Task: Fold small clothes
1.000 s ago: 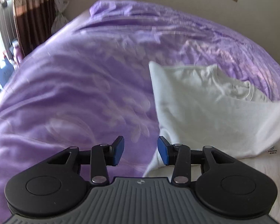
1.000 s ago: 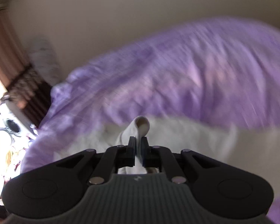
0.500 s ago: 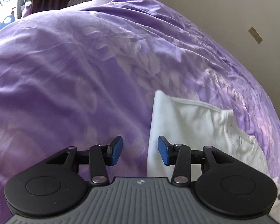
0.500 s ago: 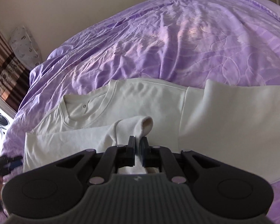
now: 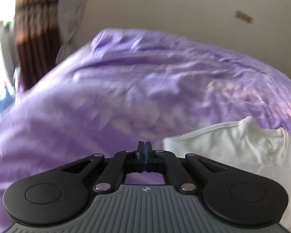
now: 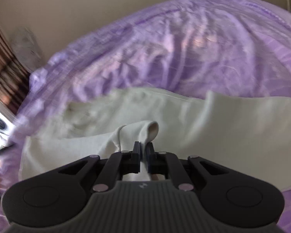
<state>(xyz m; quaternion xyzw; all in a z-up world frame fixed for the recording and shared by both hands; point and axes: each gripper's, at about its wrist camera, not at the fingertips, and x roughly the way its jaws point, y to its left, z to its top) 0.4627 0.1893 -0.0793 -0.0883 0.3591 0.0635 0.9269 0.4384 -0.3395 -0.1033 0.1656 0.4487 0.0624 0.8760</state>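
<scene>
Shirt (image 6: 232,128) spread across purple bedcover (image 6: 184,48), sleeve (image 6: 137,134) pinched in right gripper (image 6: 144,151), mid-fold. Left gripper (image 5: 145,149) pressed together on nothing, beside shirt edge. Next, probably: lay sleeve across body, then release.

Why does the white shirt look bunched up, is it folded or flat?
Partly folded. The white shirt lies on the purple bedspread with one side turned over, and the right tongs pinch its sleeve.

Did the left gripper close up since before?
Yes. The left gripper was wide open; now its fingers meet with nothing between them, over the purple cover, left of the white shirt.
</scene>
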